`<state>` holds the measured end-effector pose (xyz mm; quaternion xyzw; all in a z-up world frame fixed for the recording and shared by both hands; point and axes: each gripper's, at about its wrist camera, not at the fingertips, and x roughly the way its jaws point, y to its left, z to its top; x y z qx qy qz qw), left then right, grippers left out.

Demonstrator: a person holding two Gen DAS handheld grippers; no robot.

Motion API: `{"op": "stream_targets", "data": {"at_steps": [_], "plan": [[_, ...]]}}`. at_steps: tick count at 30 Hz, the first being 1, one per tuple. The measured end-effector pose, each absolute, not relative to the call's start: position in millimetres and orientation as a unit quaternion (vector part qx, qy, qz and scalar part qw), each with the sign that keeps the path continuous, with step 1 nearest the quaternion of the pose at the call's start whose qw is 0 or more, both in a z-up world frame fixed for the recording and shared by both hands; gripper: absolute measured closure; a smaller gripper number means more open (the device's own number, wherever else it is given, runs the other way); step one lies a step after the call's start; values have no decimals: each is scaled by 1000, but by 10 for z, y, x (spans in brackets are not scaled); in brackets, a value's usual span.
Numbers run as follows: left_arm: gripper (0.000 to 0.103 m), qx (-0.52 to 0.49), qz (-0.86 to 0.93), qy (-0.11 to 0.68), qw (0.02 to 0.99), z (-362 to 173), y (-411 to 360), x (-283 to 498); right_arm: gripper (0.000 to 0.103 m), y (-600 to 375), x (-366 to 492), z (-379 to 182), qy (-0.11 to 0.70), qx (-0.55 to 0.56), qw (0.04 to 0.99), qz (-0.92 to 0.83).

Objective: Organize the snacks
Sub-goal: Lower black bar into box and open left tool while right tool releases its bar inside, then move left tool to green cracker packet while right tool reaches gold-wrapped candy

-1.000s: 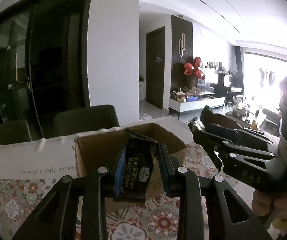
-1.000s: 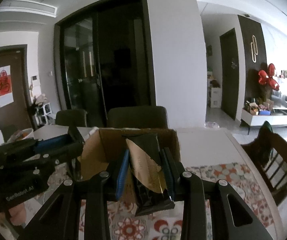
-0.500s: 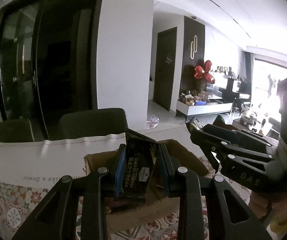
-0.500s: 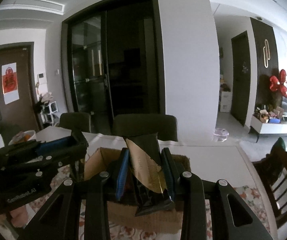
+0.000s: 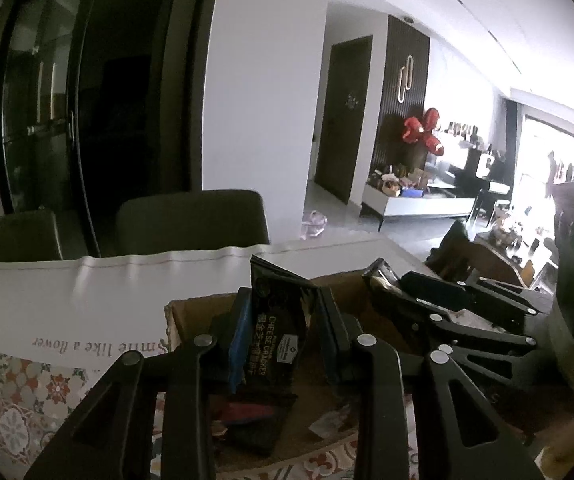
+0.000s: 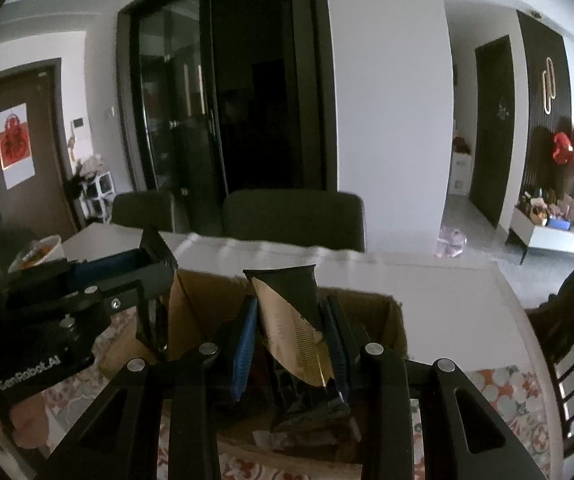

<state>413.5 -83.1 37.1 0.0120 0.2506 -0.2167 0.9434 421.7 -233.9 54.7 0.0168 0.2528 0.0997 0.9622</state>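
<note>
Two packets are in your grippers at once, one each. Your left gripper is clamped on the black cheese cracker packet, and your right gripper is clamped on the black-and-gold snack pouch; both sit upright between the blue-padded fingers.

What has changed over the last second is your position relative to the cardboard box. A second ago the box lay well ahead of both grippers with its whole opening in view and patterned tablecloth showing in front of it. Now the box fills the lower part of both wrist views, and each packet hangs over its opening, the lower ends down past the rim line. The grips themselves look the same as before: neither packet has slipped or twisted in the fingers.

In the left wrist view, other wrappers, one with red on it, lie on the box floor just below the cracker packet, so the box already holds snacks. Your right gripper shows close beside the left one over the same box, the two nearly touching.

For the task, this looks like the end of the carry: both packets appear placed for dropping in. I would judge the next need to be opening the fingers one side at a time, since the grippers crowd each other above the counter.
</note>
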Motion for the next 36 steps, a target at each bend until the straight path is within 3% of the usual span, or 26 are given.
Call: {"op": "stream_targets", "data": {"at_steps": [4,8,15,36], "plan": [[60,20,-212,256,943,317,-851,4169,68,-2367,4270,449,270,18,957,100],[49,27,-207,253,945,304,-852,4126,47,-2376,4247,430,273,14,957,93],[41,46,-184,239,952,344,-847,3919,45,-2411,4069,502,264,12,961,76],[38,84,-184,224,954,275,-925,2900,42,-2543,3009,646,219,5,975,17]]}}
